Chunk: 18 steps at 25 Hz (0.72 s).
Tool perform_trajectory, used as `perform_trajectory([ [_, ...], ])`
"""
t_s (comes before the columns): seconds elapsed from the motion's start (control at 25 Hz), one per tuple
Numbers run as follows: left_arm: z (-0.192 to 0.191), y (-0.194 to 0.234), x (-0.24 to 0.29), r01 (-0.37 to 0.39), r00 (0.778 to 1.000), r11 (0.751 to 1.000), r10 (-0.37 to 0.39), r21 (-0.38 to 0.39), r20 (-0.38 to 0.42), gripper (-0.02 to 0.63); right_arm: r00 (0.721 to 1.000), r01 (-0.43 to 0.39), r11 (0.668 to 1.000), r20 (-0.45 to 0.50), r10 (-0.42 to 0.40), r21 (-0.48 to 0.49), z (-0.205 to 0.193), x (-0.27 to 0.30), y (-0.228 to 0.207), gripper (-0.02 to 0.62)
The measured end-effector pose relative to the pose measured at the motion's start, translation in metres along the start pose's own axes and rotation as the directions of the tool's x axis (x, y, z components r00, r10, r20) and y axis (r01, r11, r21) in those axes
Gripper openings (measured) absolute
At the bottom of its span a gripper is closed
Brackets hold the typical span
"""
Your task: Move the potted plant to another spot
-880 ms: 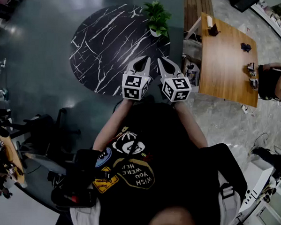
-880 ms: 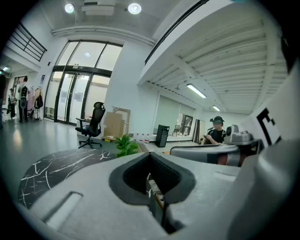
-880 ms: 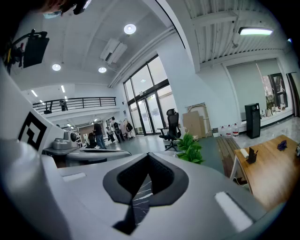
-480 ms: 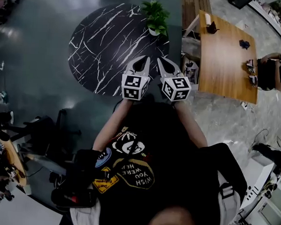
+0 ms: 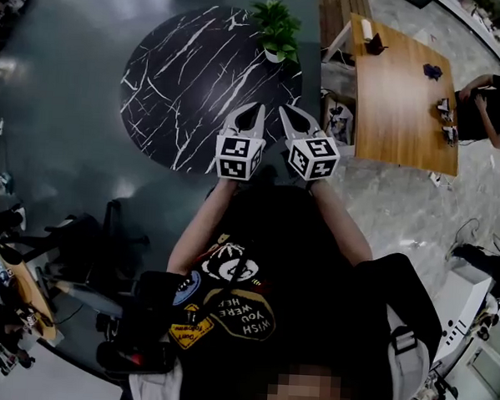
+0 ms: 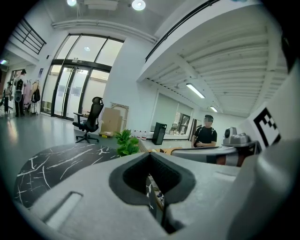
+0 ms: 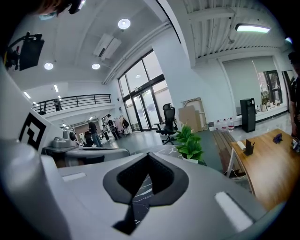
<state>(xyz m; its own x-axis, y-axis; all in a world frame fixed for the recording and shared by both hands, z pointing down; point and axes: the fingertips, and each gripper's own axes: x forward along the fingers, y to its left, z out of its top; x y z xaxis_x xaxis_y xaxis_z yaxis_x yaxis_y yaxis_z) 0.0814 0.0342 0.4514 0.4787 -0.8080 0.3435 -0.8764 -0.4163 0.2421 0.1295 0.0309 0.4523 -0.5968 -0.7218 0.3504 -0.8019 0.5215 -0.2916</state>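
The potted plant [image 5: 278, 31], green leaves in a small white pot, stands at the far right edge of the round black marble table [image 5: 190, 75]. It also shows in the left gripper view as the plant [image 6: 126, 143] and in the right gripper view as the plant [image 7: 190, 143]. My left gripper [image 5: 253, 110] and right gripper [image 5: 288, 112] hang side by side over the table's near edge, well short of the plant. Both are shut with nothing between the jaws. In their own views the left gripper [image 6: 151, 157] and right gripper [image 7: 148, 158] point toward the plant.
A wooden table [image 5: 401, 103] with small items stands right of the marble table, a slatted bench [image 5: 339, 11] beyond it. A person [image 6: 205, 136] stands at the far right. An office chair [image 6: 89, 123] sits behind the marble table. Dark chairs and gear [image 5: 105, 254] crowd the lower left.
Both grippers have held their place and stayed shut. The head view has drifted slightly, and a person's arm has come into view at the wooden table's far side.
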Motion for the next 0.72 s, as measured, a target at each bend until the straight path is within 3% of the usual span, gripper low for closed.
perform_trajectory([
  [0.16, -0.022, 0.008, 0.017, 0.037, 0.999, 0.999, -0.037, -0.002, -0.036, 0.005, 1.0, 0.011, 1.0, -0.024, -0.011, -0.023, -0.009, 0.015, -0.003, 0.002],
  [0.4, -0.04, 0.032, 0.058, 0.027, 0.998, 1.0, -0.027, 0.007, -0.065, 0.005, 0.999, 0.028, 0.999, -0.042, -0.03, -0.028, -0.023, 0.052, -0.034, 0.003],
  [0.64, -0.052, 0.069, 0.115, -0.027, 0.998, 0.999, 0.025, -0.038, -0.063, 0.005, 0.999, 0.008, 1.0, -0.05, -0.008, -0.004, -0.029, 0.104, -0.082, 0.004],
  [0.72, -0.059, 0.082, 0.132, -0.05, 0.996, 0.998, 0.048, -0.034, -0.075, 0.005, 0.998, 0.006, 1.0, -0.056, -0.006, -0.012, -0.039, 0.126, -0.098, 0.033],
])
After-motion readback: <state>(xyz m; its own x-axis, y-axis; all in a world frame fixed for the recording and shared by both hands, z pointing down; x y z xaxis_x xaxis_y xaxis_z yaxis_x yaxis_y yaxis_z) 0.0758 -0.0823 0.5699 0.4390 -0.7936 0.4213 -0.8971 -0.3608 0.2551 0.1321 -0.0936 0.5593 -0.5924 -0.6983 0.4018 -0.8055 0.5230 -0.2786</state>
